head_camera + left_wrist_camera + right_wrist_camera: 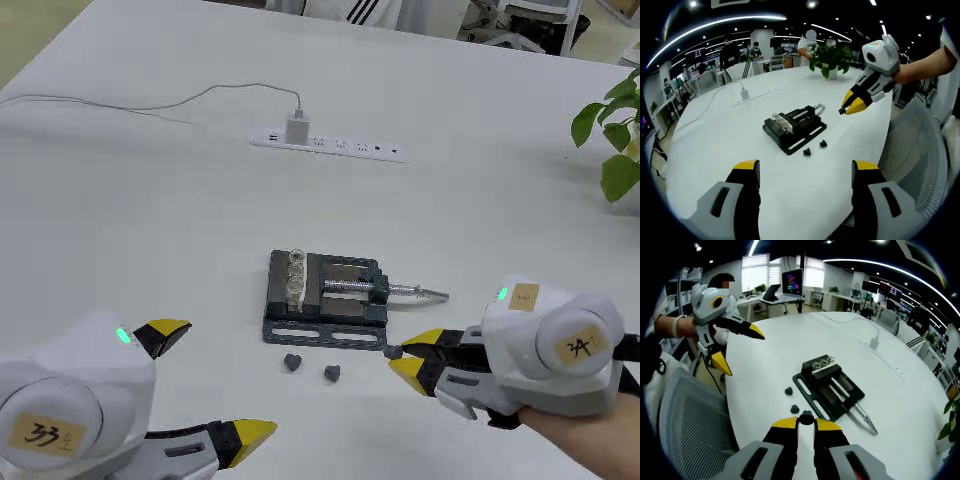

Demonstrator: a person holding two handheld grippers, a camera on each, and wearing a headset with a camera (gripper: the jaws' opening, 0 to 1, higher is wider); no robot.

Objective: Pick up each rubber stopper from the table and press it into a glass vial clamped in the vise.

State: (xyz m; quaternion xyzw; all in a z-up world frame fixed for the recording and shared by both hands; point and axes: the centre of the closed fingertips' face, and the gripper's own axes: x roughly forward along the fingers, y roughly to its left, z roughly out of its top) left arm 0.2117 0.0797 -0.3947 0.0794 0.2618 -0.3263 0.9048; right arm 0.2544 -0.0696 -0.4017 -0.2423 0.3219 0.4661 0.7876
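A black vise [325, 300] stands mid-table with several glass vials [296, 277] clamped in a row at its left end. Two dark rubber stoppers [292, 362] [332, 373] lie just in front of it. My right gripper [415, 352] hovers to the right of them, shut on a third stopper [393, 352], which sits between the yellow tips in the right gripper view [806, 415]. My left gripper [215, 385] is at the near left, open and holding nothing. In the left gripper view the vise [795, 127] lies ahead of the spread jaws.
A white power strip [330, 145] with a plugged charger [298, 128] and a cable lies behind the vise. A potted plant [615, 140] stands at the right edge. A mesh chair [920, 150] is beside the table's near edge.
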